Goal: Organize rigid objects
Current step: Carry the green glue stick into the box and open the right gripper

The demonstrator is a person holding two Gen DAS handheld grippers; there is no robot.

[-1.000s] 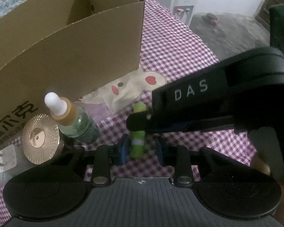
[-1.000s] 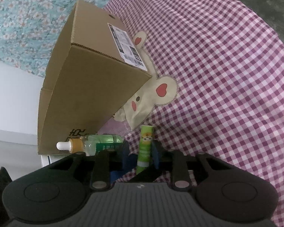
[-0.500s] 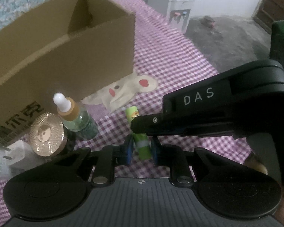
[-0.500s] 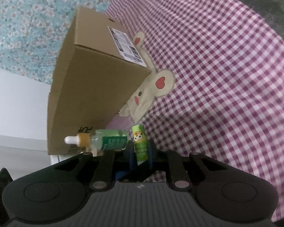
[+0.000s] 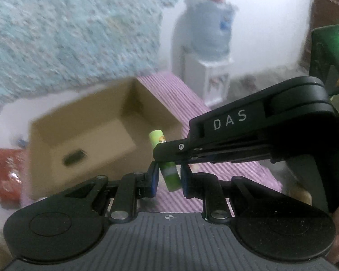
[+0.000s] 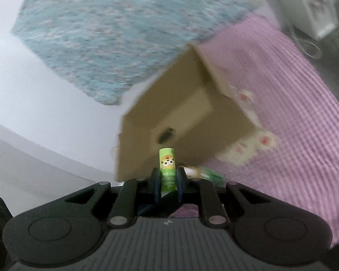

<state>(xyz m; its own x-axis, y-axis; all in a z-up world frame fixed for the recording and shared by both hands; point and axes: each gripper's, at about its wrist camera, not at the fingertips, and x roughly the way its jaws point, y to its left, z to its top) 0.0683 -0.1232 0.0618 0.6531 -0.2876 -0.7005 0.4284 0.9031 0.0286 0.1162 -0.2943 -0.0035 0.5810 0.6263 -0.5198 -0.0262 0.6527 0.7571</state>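
Green tube gripped by 2 tools above the checked tabletop

The small green tube (image 5: 167, 169) with a cartoon face is clamped near its lower end between the narrow jaws of the left tool (image 5: 168, 179), while the right tool (image 6: 168, 180) is closed on the same tube, reaching in from the right in the left wrist view. The tube is held roughly upright, clear of the pink checked tabletop (image 6: 293, 103). An open cardboard box (image 5: 97, 140) stands beyond it on the left, a dark item (image 5: 74, 157) lying inside; surroundings are blurred
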